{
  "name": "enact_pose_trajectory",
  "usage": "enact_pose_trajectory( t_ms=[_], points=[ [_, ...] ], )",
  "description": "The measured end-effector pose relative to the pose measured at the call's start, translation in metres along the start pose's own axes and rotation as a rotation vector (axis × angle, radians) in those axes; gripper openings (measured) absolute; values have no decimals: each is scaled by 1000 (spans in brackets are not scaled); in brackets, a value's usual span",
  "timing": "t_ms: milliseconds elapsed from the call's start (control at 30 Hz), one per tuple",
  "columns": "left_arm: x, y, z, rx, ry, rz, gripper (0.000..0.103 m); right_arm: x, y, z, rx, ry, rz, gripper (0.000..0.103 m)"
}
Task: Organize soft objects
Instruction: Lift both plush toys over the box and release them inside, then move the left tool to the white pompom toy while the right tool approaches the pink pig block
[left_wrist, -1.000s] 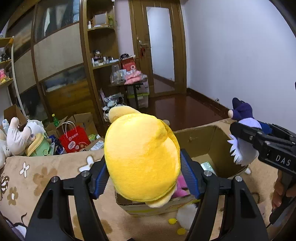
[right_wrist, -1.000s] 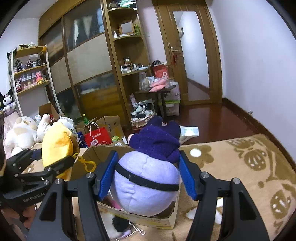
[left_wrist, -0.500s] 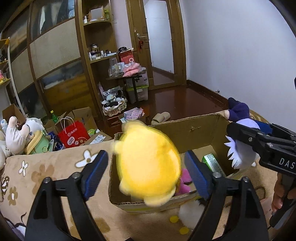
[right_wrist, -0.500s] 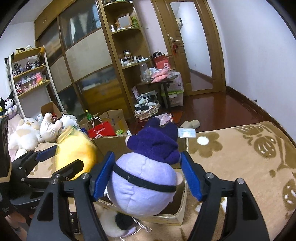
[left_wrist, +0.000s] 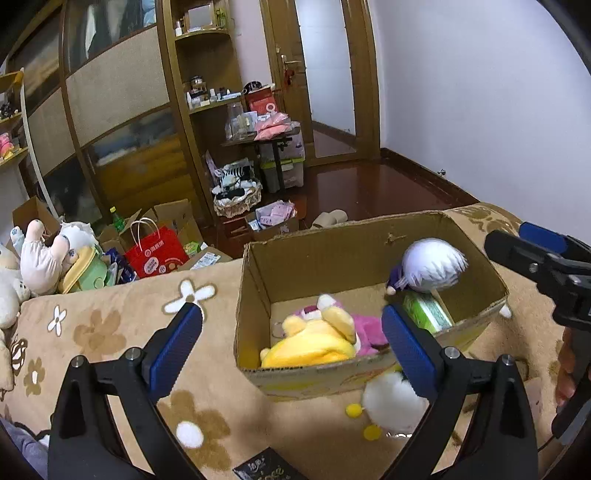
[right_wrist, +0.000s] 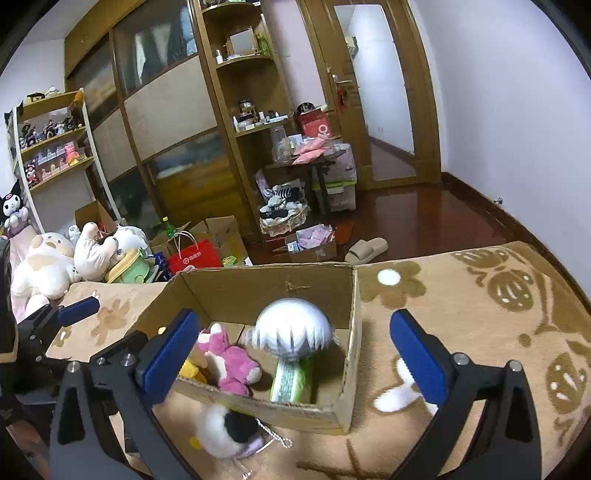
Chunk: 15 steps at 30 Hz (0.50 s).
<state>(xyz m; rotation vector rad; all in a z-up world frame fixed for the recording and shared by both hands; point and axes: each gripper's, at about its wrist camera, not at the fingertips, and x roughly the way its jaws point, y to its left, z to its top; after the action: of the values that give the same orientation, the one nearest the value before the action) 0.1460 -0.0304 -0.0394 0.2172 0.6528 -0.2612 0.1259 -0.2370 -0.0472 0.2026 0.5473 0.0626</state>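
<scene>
An open cardboard box (left_wrist: 255, 295) stands on a beige flowered blanket. A yellow plush (left_wrist: 310, 347) lies inside it beside a pink plush (left_wrist: 365, 328) and a green pack (left_wrist: 424, 312). My left gripper (left_wrist: 290, 314) hovers over the box's near left corner, its jaws opening with nothing between the pads. My right gripper (right_wrist: 293, 325) is above the box (right_wrist: 354, 302), also opening. The white and purple plush (right_wrist: 293, 330) is blurred in mid-air over the green pack (right_wrist: 291, 380), free of the pads. The pink plush (right_wrist: 227, 360) lies left of it.
A white and black plush (right_wrist: 229, 428) with a chain lies on the blanket (left_wrist: 110, 332) in front of the box. Large plush toys (right_wrist: 48, 262), a red paper bag (right_wrist: 194, 256) and open cartons crowd the floor at left. Shelves and a wardrobe stand behind.
Both grippers opened wide. The yellow plush dropped out of the left gripper into the box. The purple and white plush left the right gripper and is falling into the box.
</scene>
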Motion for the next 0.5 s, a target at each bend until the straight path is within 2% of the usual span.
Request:
enact_pose_trajectory(
  t_ms=[500],
  points=[
    [-32,-5,-15,-10,79,-57,97,-50,-16,-17,42,44,-69,103]
  ],
)
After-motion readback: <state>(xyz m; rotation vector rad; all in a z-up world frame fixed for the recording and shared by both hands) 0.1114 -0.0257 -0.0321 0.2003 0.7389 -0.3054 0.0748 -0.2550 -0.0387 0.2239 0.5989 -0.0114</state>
